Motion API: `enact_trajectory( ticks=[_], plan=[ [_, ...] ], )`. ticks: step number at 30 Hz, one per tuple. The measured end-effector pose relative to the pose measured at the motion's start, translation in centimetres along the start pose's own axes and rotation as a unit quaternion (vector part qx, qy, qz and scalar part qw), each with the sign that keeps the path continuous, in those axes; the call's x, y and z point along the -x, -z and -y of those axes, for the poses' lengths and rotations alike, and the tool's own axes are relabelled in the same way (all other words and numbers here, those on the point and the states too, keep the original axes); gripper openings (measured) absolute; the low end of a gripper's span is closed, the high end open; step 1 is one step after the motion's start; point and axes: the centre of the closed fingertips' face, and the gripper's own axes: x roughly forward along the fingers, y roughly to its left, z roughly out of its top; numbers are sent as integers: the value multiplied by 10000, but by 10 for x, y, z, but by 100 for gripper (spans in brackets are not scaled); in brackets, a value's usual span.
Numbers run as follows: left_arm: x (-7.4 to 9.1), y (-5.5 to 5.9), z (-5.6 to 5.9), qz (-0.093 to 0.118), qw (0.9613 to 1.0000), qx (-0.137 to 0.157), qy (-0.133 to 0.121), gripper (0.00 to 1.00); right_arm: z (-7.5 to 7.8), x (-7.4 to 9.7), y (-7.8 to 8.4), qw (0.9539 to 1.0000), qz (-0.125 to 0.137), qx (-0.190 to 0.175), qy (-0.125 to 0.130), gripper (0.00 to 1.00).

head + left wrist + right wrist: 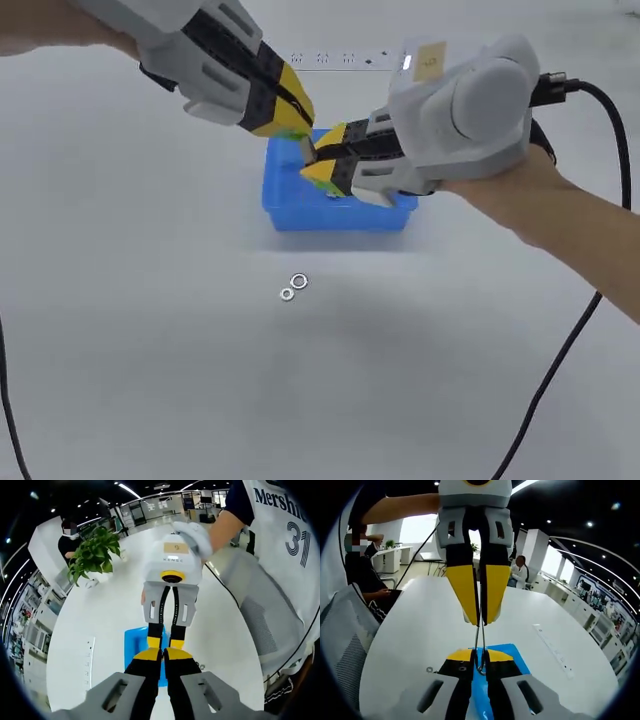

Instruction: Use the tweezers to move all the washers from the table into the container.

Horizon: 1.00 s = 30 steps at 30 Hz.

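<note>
Over the container (340,215), the left gripper (480,621) and right gripper (480,656) both pinch the tweezers (479,640). Two washers (298,281) lie on the table (150,300) nearby. They look light, thin and slippery, best nipped across the rim.

Off-task items I log from my station:
- One white power strip (335,58), lying flat at the far end.
- One black cable (560,370), trailing down the right side.
- One leafy green potted plant (92,555), upright, in the left gripper view.
- One person (67,542) just behind the plant.
- One grey mesh chair (250,610), at the right of that view.
- One seated figure (520,570), among distant desks in the right gripper view.
</note>
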Motion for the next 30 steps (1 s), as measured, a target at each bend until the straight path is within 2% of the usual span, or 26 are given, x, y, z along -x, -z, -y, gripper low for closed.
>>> enact_trajectory(
  ticks=[5, 9, 12, 19, 22, 30],
  plan=[
    [-15, 10, -10, -80, 9999, -8, 137, 6, 10, -9, 15, 9997, -175, 146, -75, 10],
    [-30, 24, -16, -133, 9995, 50, 276, 6, 15, -19, 32, 9994, -312, 90, -141, 10],
    [-39, 35, -22, -118, 9992, 215, 308, 6, 18, -25, 46, 9990, -420, -22, -157, 10],
    [-56, 50, -24, -101, 9984, 370, 422, 7, 19, -36, 64, 9981, -559, -155, -196, 10],
    [-60, 52, -23, -98, 9981, 391, 474, 7, 19, -41, 73, 9980, -570, -210, -172, 10],
    [-60, 47, -24, -26, 9982, 339, 489, 7, 24, -37, 71, 9980, -551, -296, -60, 11]
  ],
)
